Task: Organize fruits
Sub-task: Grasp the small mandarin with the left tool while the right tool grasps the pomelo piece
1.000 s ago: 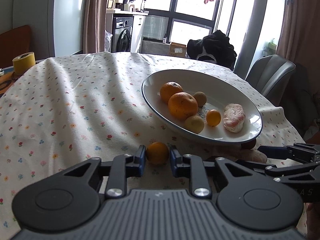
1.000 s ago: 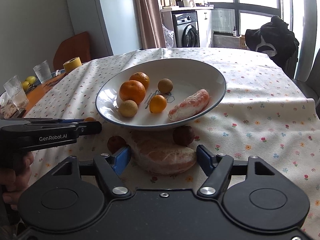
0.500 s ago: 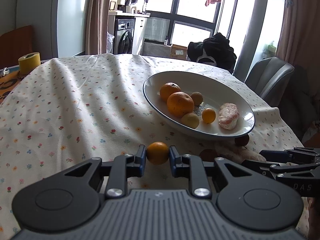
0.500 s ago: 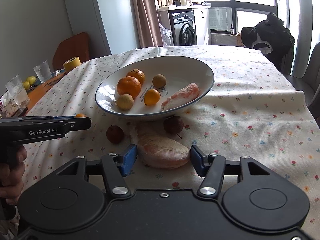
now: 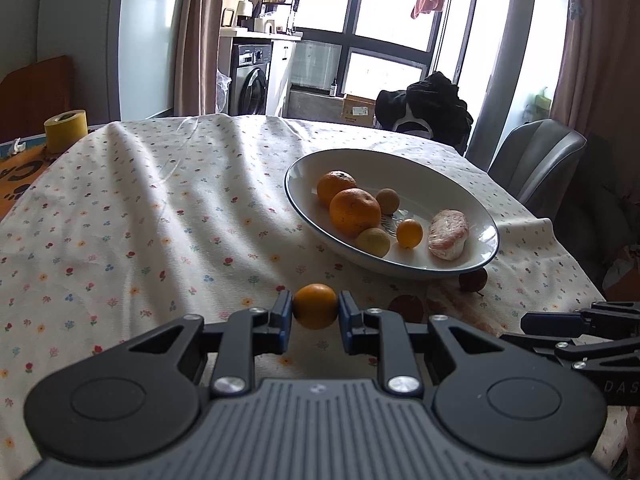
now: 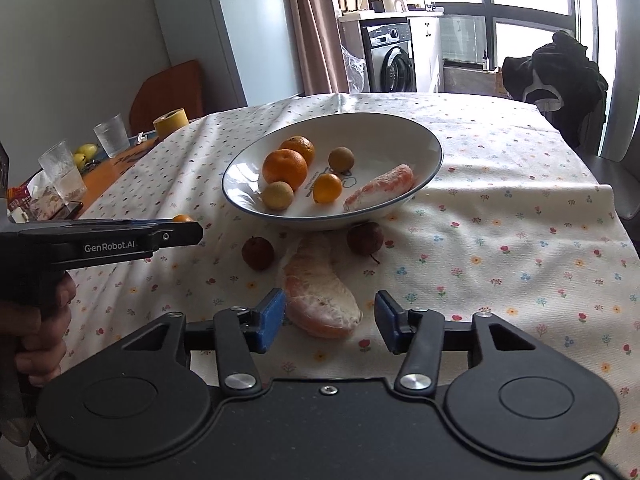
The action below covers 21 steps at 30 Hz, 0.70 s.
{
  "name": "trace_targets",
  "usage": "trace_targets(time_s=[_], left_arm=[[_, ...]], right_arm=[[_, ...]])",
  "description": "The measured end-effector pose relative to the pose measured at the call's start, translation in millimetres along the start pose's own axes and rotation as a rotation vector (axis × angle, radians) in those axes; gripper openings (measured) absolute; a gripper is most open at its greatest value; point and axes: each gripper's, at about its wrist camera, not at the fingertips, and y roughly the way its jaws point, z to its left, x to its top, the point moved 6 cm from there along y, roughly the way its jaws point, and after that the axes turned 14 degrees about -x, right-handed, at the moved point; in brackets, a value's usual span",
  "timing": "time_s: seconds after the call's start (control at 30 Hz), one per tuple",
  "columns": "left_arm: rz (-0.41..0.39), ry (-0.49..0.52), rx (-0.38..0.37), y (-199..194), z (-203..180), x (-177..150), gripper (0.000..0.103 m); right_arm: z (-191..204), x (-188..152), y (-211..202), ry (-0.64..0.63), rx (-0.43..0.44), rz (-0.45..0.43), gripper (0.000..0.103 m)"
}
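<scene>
- The white bowl (image 6: 424,140) on the floral tablecloth (image 5: 140,208) holds two oranges (image 6: 285,166), two tan round fruits (image 6: 277,195), one small orange kumquat (image 6: 327,188) and a peeled pomelo wedge (image 6: 380,188).
- The left gripper (image 5: 315,312) pinches a small orange fruit (image 5: 315,306) between its blue pads, short of the bowl.
- The right gripper (image 6: 330,320) stands spread around a large pomelo segment (image 6: 320,296) on the cloth (left pad beside it, right pad apart).
- Two dark red fruits (image 6: 258,253) lie beside the bowl's near rim.
</scene>
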Motion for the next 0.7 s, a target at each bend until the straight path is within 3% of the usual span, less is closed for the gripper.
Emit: trace_targets(time_s=[0.23,0.63,0.7], left_arm=[[0.004,-0.015,0.021,-3.3,7.7,-1.3,0.023],[-0.012,-0.039,0.062,-19.1,18.0,-2.5,0.023],[-0.014,-0.039,0.063,-21.2,17.8,-2.5,0.023]], right_arm=[[10.3,3.6,15.2,-0.034,0.05,0.008,0.053],[21.6,8.5,28.1,-0.105,0.064,-0.019,0.056],[23.0,6.2,26.1,-0.122,0.055,-0.024,0.05]])
